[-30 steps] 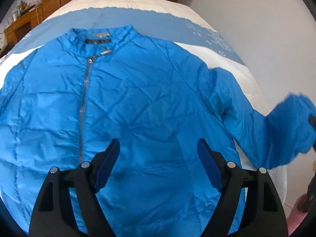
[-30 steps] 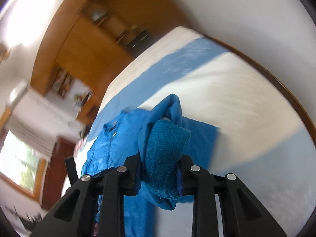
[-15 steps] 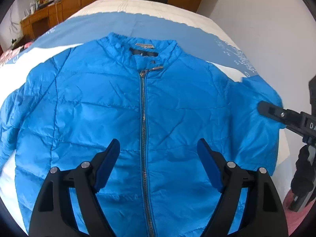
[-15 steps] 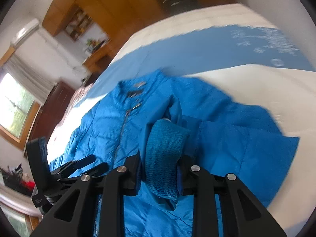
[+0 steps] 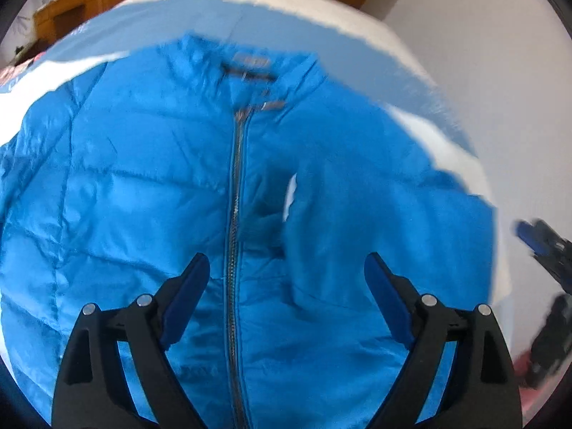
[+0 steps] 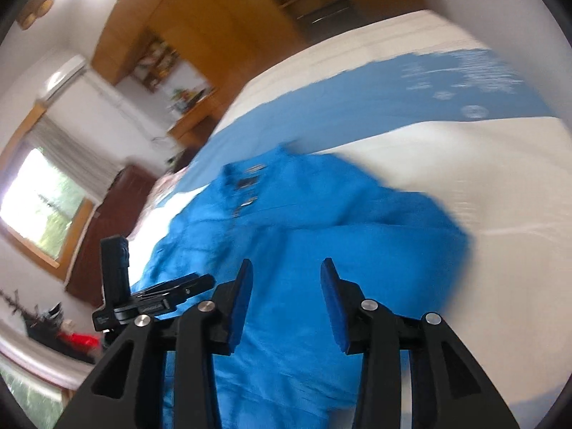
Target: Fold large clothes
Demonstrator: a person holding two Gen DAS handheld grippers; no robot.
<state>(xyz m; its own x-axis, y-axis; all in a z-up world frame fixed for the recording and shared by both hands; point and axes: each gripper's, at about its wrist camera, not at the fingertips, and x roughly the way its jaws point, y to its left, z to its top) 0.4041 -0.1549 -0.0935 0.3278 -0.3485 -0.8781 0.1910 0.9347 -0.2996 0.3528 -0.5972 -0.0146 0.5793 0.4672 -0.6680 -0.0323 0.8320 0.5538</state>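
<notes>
A bright blue quilted jacket (image 5: 143,186) lies face up on the bed, zipped, collar (image 5: 250,64) at the far end. Its right sleeve (image 5: 357,221) is folded in across the chest. My left gripper (image 5: 286,286) is open and empty, hovering above the jacket's lower front by the zipper (image 5: 234,214). My right gripper (image 6: 284,293) is open and empty, above the jacket's right side (image 6: 321,236). The right gripper also shows at the right edge of the left wrist view (image 5: 543,246). The left gripper shows in the right wrist view (image 6: 157,300).
The bed (image 5: 447,150) has a white cover with a wide blue band (image 6: 357,100). A white wall (image 5: 500,53) runs along its right side. Wooden cabinets (image 6: 221,25) and a desk stand beyond the bed's far end. A window (image 6: 39,207) is at the left.
My right gripper carried the knit cuff inward over the chest, then opened and let it go. The sleeve now lies folded across the jacket. The left gripper stayed open, shifting right over the zipper.
</notes>
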